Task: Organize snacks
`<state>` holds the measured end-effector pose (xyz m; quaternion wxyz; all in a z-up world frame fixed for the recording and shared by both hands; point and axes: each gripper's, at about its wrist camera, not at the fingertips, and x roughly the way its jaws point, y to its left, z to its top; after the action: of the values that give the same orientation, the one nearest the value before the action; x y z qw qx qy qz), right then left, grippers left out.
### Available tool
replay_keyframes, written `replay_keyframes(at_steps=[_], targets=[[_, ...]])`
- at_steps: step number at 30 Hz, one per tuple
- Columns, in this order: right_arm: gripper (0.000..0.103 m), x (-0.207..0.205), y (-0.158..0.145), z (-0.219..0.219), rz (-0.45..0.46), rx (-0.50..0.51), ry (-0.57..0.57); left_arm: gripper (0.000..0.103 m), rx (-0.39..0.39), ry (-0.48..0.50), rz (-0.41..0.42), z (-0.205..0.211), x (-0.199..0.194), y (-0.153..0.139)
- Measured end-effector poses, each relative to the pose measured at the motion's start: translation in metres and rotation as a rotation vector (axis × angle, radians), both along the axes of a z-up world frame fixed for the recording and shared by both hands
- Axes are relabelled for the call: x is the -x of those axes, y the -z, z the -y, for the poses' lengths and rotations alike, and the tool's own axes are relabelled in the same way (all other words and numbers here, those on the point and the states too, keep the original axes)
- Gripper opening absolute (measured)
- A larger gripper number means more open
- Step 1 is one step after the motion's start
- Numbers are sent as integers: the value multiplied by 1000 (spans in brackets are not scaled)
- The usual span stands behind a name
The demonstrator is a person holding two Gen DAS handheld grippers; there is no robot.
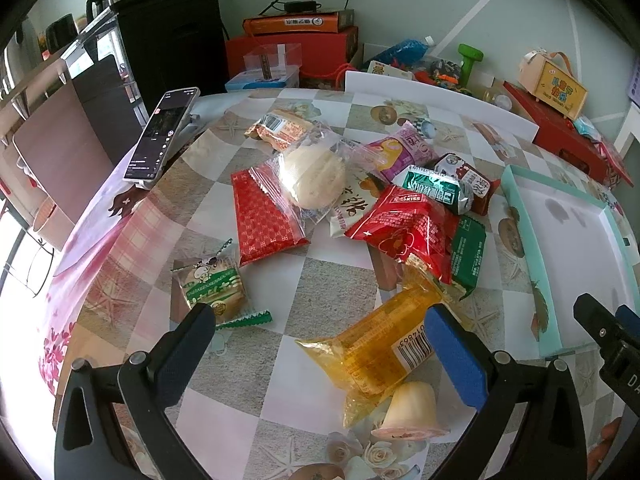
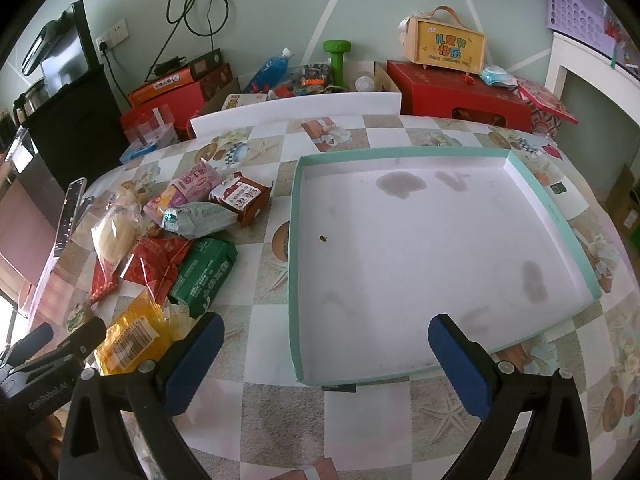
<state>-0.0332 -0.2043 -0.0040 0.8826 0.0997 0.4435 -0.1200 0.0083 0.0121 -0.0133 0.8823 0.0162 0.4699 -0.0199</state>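
Several wrapped snacks lie in a loose pile on the checkered table. My left gripper (image 1: 320,320) is open and empty, low over the table, with a yellow packet (image 1: 376,340) between its fingers and a small jelly cup (image 1: 412,410) just below. A green-and-tan packet (image 1: 210,286) lies by the left finger. A red packet (image 1: 408,230), a dark green packet (image 1: 468,256) and a round pastry in a clear wrap (image 1: 312,176) lie farther off. My right gripper (image 2: 326,338) is open and empty above the near edge of a teal-rimmed empty white box (image 2: 294,240).
A phone (image 1: 162,134) leans on a stand at the table's left. A white board (image 2: 296,110) stands at the far edge. Red boxes (image 2: 456,96), a green dumbbell (image 2: 336,58) and a small wooden case (image 2: 444,50) crowd the space behind the table.
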Motion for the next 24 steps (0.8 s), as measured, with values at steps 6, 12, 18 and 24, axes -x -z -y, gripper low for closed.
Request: replay_keyframes(at_steps=[6,12,18,24], targets=[[103,0,0,0,0,0,0,103,-4,2,1,0,0,0],[103,0,0,0,1,-1,-1,103,-6,6,0,1,0,0],[103,0,0,0,1,-1,0,103,-9,11,-4,3,1,0],[103,1,-5,-4,1,9,-5,103,-13,14,-3,0,4,-5]])
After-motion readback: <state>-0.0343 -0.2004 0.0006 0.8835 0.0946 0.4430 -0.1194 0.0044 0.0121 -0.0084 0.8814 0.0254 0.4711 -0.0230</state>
